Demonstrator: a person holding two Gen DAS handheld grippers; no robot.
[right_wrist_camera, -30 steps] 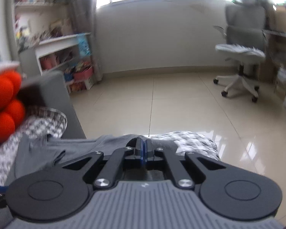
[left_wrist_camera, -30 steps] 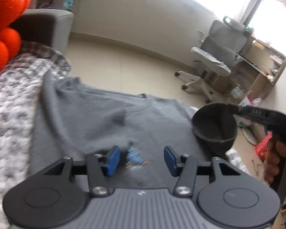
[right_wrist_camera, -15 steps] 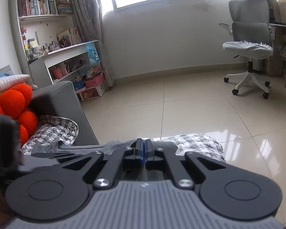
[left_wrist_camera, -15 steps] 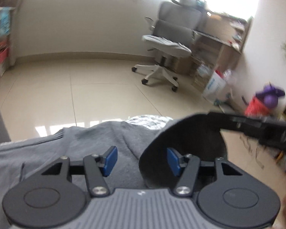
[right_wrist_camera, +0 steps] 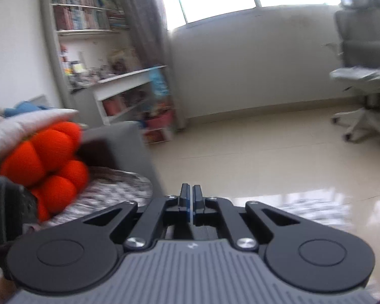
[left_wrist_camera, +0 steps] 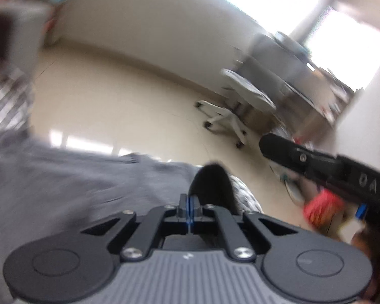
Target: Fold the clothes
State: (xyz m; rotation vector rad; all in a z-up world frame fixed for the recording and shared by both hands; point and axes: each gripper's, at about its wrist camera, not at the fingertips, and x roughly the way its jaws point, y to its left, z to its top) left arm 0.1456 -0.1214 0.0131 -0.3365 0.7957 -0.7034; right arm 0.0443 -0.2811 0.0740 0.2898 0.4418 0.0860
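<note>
2 black two-finger grippers show, each with blue-lined fingers pressed together. The left gripper (left_wrist_camera: 190, 204) pinches a dark fold of the grey cotton sweatshirt (left_wrist_camera: 71, 182), which rises just ahead of its fingertips; the rest of the garment spreads to the left of and below that gripper, over a grey-and-white knitted blanket (left_wrist_camera: 243, 195). Off to its right, the right gripper (right_wrist_camera: 190, 202) appears as a black bar. In the right wrist view, whether cloth sits between the closed fingers cannot be told. An orange knotted cushion (right_wrist_camera: 50, 157) lies to its left; a grey office chair (right_wrist_camera: 362, 81) stands far right.
</note>
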